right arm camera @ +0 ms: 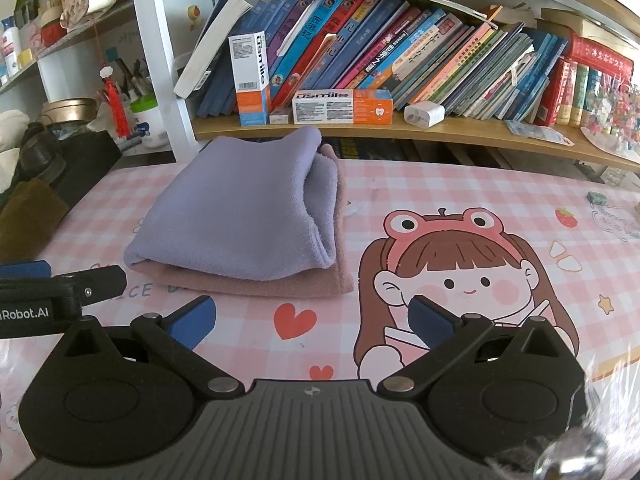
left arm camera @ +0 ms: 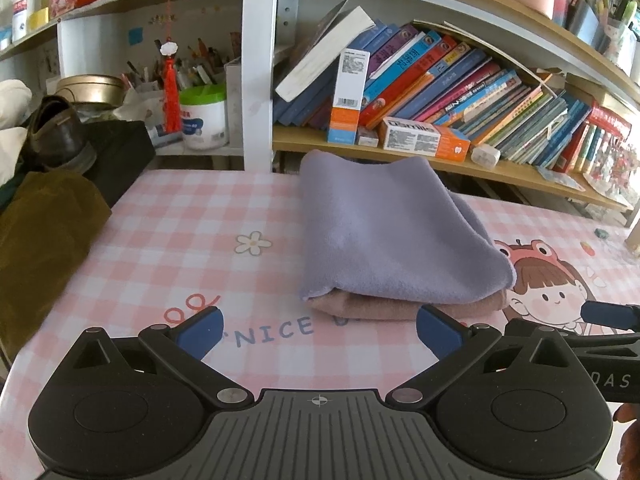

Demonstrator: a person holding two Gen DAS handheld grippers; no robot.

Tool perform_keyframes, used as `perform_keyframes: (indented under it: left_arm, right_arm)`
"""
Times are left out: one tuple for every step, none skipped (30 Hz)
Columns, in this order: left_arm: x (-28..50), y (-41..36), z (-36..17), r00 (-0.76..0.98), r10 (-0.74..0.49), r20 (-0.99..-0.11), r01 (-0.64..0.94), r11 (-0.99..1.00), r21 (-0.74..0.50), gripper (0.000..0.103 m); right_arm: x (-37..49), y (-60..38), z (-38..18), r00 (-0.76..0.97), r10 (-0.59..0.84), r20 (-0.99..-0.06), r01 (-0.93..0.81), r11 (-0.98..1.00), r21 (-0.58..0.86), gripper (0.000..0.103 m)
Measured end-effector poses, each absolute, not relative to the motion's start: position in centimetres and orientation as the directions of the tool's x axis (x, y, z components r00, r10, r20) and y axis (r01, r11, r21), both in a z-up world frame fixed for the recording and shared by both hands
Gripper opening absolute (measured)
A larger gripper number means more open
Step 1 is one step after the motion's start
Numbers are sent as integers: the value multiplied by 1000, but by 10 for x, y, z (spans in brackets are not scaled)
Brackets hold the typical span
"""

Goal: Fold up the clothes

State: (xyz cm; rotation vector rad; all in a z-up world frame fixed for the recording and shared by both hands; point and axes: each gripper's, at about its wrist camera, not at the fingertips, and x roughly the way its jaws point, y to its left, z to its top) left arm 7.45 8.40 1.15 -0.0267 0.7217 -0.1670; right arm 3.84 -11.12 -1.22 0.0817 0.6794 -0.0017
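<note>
A folded lavender cloth [left arm camera: 392, 236] lies on top of a folded pink cloth [left arm camera: 408, 306] on the pink checked table cover [left arm camera: 192, 220]. The right wrist view shows the same stack, lavender cloth [right arm camera: 240, 216] over pink cloth [right arm camera: 256, 284], to the upper left. My left gripper [left arm camera: 320, 334] is open just in front of the stack, nothing between its blue pads. My right gripper [right arm camera: 312, 322] is open too, empty, over the cartoon print to the right of the stack. Each gripper's tip shows at the edge of the other's view.
A bookshelf [right arm camera: 400, 128] full of slanted books and toothpaste boxes runs behind the table. A brown garment [left arm camera: 44, 240], a black box [left arm camera: 120, 156] and a shoe [left arm camera: 56, 132] crowd the left edge. A small green object [right arm camera: 596, 198] lies at the far right.
</note>
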Motion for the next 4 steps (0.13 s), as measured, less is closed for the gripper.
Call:
perform_keyframes:
  left_arm:
    - [75, 84, 11, 737, -162, -656, 143, 986, -83, 103]
    - [75, 85, 11, 736, -163, -657, 143, 986, -85, 103]
    - [76, 85, 11, 735, -164, -658, 142, 986, -87, 103]
    - [76, 86, 11, 734, -164, -659, 141, 986, -88, 103]
  right_arm:
    - [39, -111, -12, 778, 25, -628, 29, 997, 75, 103]
    - [39, -111, -12, 778, 24, -628, 29, 997, 74, 103]
    - [39, -111, -12, 777, 24, -629, 30, 997, 74, 103]
    - [39, -111, -13, 777, 23, -629, 30, 997, 74, 103]
